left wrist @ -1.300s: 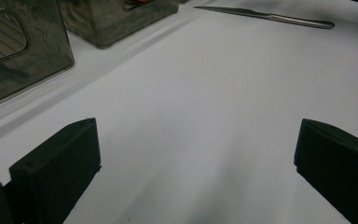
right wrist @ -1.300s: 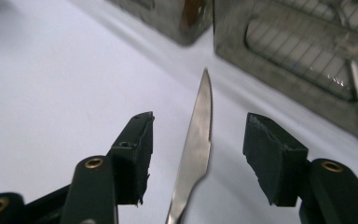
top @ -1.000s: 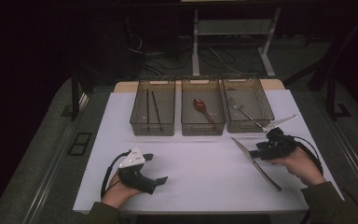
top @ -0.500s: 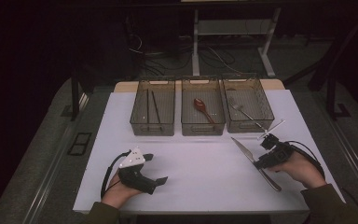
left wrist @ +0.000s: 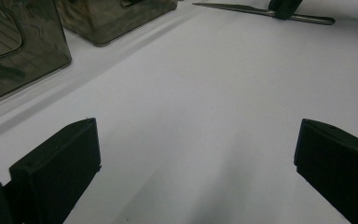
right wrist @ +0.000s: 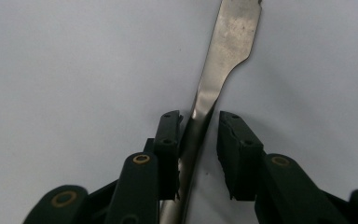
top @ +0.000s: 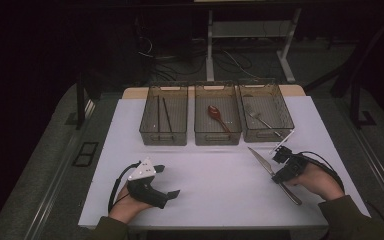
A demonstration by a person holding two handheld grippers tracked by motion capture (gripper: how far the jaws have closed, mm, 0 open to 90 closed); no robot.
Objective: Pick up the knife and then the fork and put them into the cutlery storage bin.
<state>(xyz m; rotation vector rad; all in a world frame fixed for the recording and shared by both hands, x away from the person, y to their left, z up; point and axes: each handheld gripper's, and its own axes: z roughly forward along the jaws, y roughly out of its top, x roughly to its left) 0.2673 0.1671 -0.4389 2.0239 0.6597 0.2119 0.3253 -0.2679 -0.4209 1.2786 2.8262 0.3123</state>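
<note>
On the white worktop (top: 215, 185), three clear bins stand side by side along the far edge. Left bin (top: 163, 114) holds a pair of dark chopsticks (top: 162, 113); middle bin (top: 217, 114) holds a reddish-brown spoon (top: 217, 115); right bin (top: 266, 112) holds a metal fork (top: 258, 118). Near the right edge lies a steel table knife (top: 272, 172), flat, blade pointing toward the bins, its dull blade narrowing into a slim handle. The right gripper (right wrist: 199, 135) straddles that neck, its jaws slightly apart, one touching the metal. The left gripper (left wrist: 191, 154) rests low over bare worktop, jaws wide apart.
</note>
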